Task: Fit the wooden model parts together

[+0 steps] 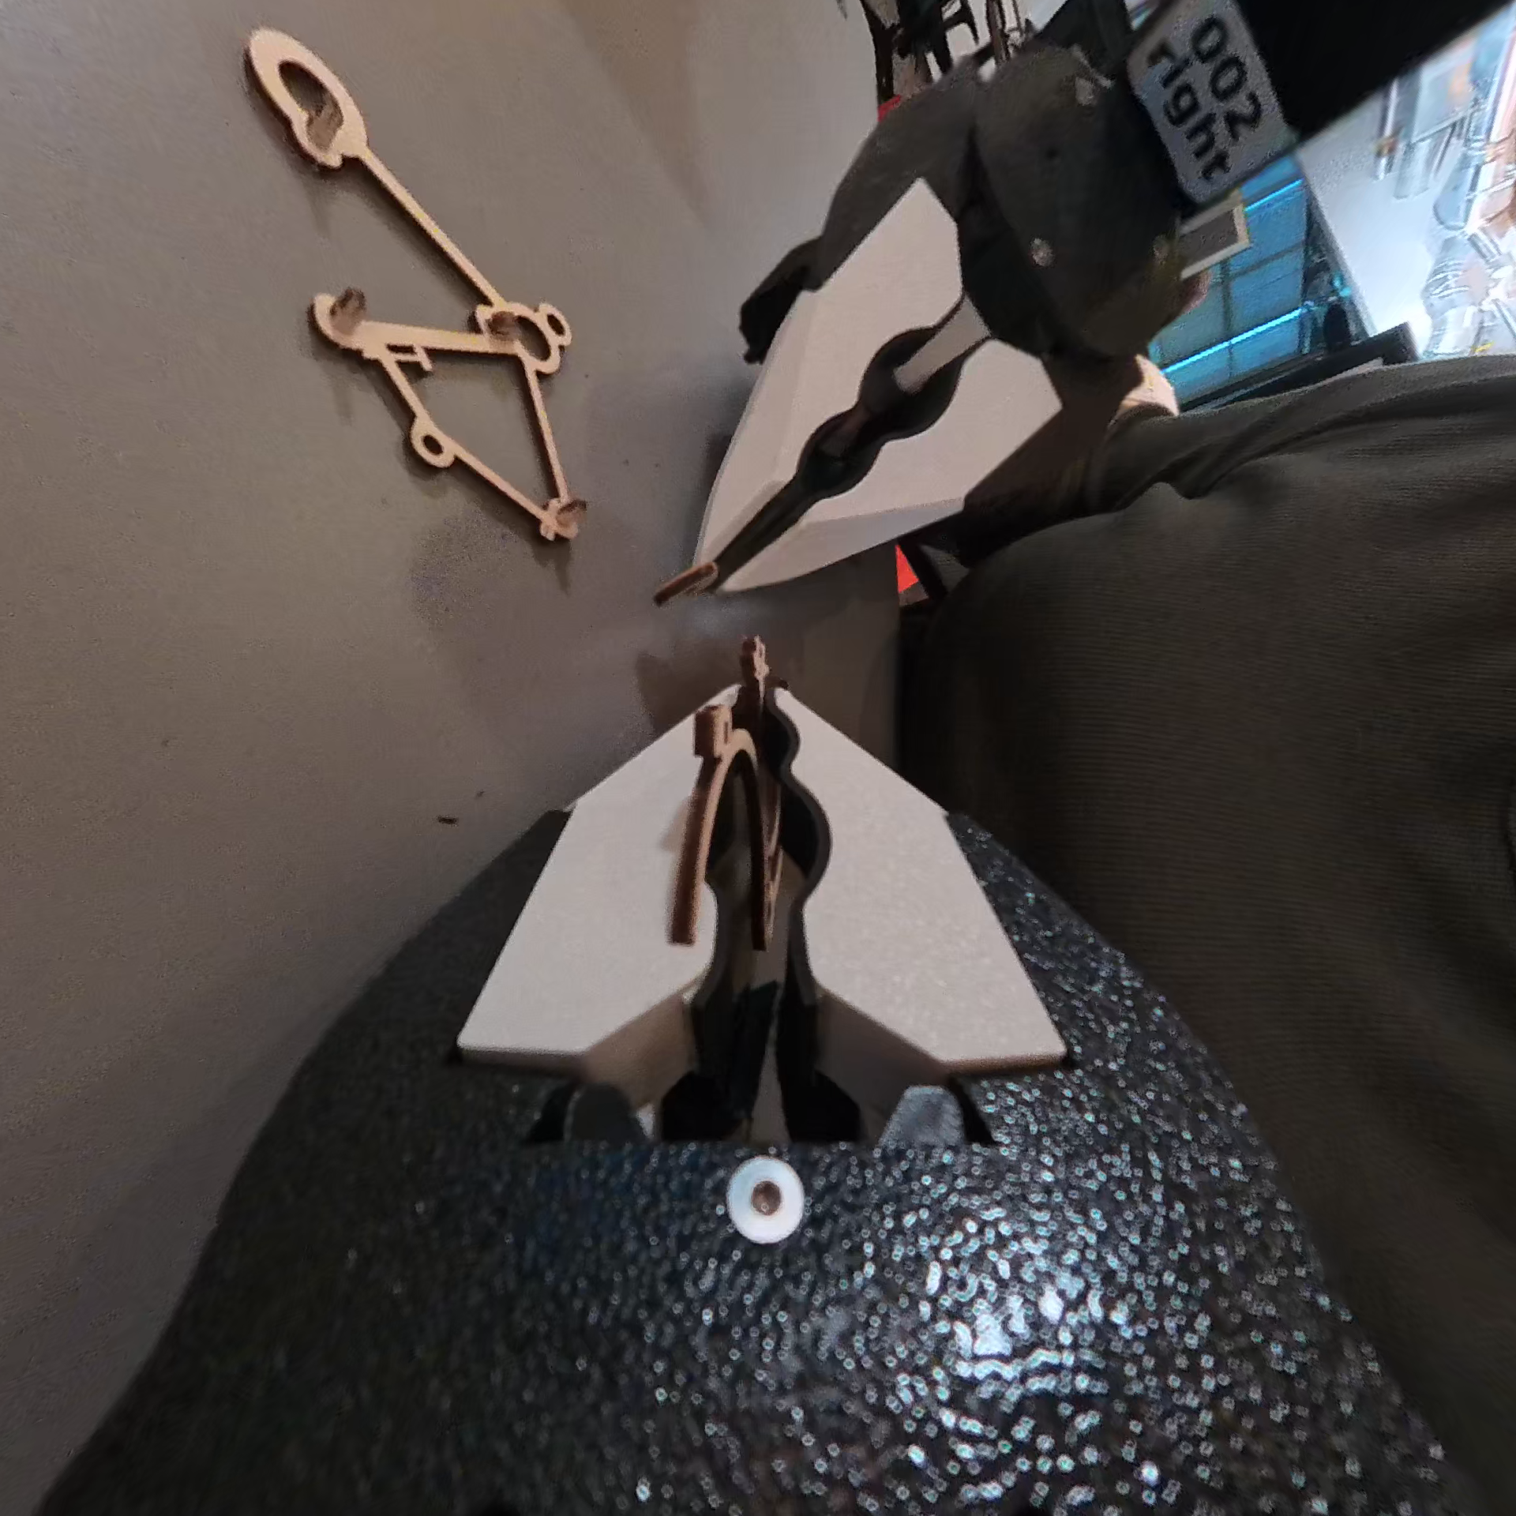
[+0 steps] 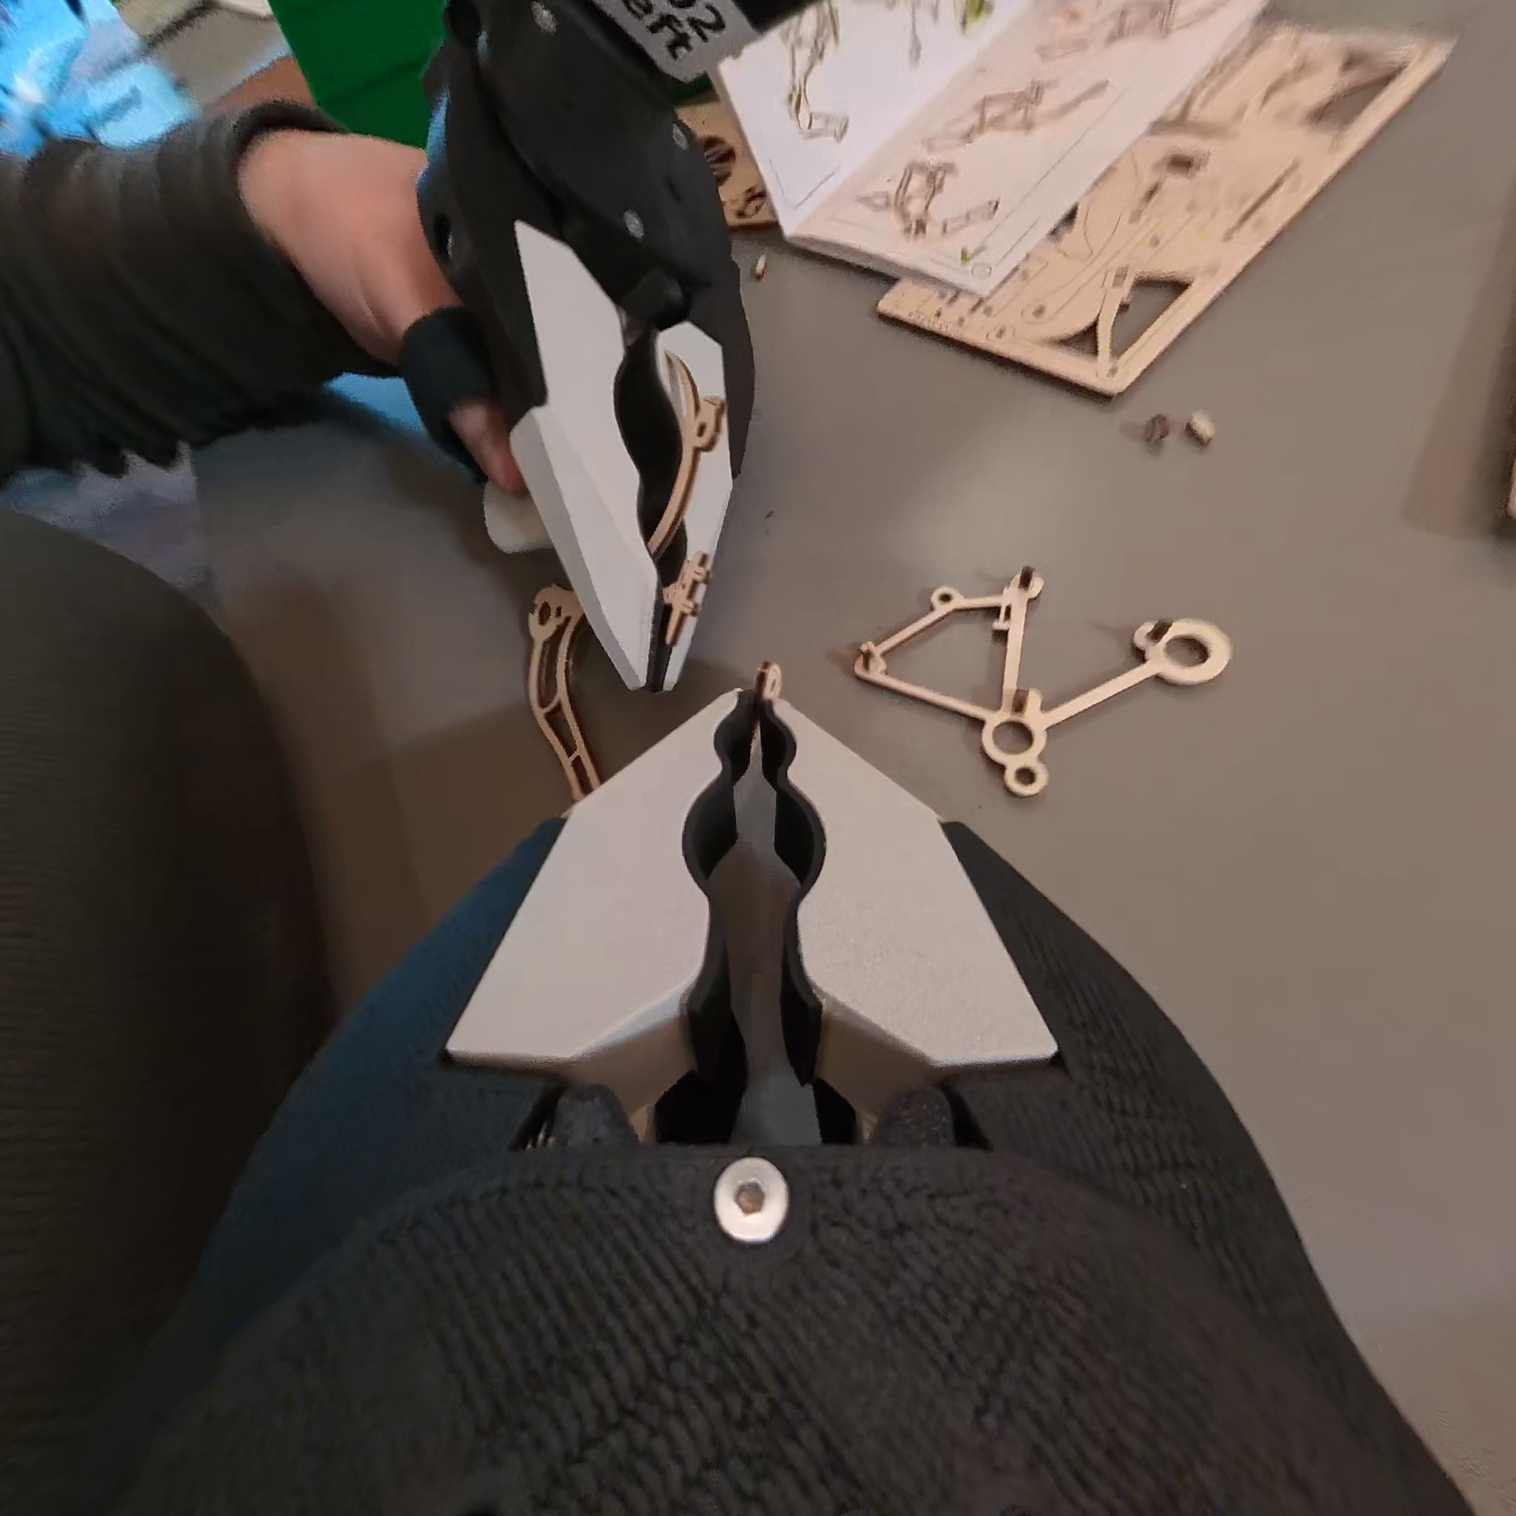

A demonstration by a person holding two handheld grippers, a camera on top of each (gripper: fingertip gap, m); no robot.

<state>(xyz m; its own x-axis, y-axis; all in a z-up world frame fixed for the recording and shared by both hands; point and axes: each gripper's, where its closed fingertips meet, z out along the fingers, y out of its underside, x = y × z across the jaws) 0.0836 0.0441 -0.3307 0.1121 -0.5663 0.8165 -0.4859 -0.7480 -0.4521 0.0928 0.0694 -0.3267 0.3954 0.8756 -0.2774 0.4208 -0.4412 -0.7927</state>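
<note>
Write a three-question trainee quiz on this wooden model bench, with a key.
1. True or false: the left gripper is shut on a curved wooden part.
2. What does the right gripper pinch at its tips: (a) a small wooden piece, (b) a screw, (c) nothing?
3. Name the flat wooden part lying loose on the grey table, right of the right gripper in the right wrist view.

Key
1. True.
2. (a).
3. The triangular wooden frame with a long ringed arm.
</note>
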